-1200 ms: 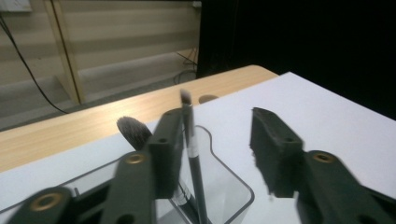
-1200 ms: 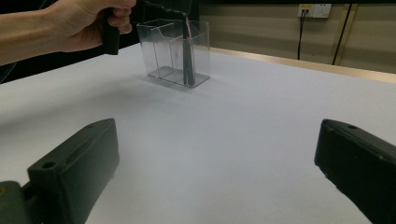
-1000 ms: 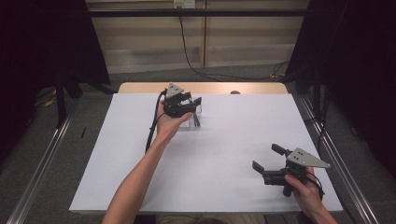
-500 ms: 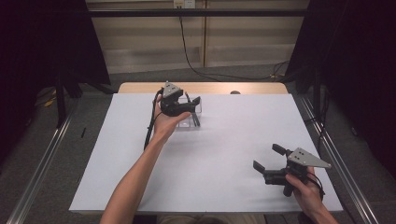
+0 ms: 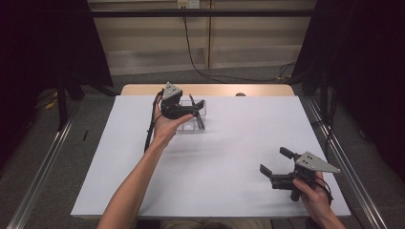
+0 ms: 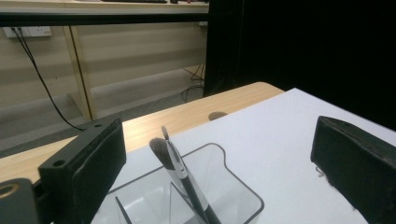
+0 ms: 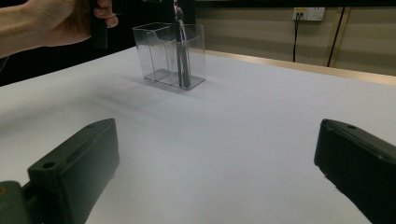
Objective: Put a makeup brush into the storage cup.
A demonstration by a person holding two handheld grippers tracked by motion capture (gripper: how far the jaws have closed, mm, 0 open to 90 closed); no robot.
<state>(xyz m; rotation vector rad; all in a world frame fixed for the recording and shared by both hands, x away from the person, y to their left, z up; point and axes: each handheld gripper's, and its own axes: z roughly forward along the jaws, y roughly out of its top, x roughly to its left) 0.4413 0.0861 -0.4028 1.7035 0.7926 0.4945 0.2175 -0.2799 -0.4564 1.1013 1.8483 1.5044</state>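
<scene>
- Table under a white sheet, wooden edge at the far side; beyond it grey floor, a pale wall with a cable, dark curtains at both sides.
- Right gripper near the front corner, jaws wide, nothing between them.
- Left gripper above the clear holder near the far edge; jaws have just been opening, wide apart, brushes standing free inside.

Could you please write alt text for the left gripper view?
Two makeup brushes stand bristles-up in a clear plastic organizer on a white table, seen between the open black jaws of the left gripper, which have just been opening.
</scene>
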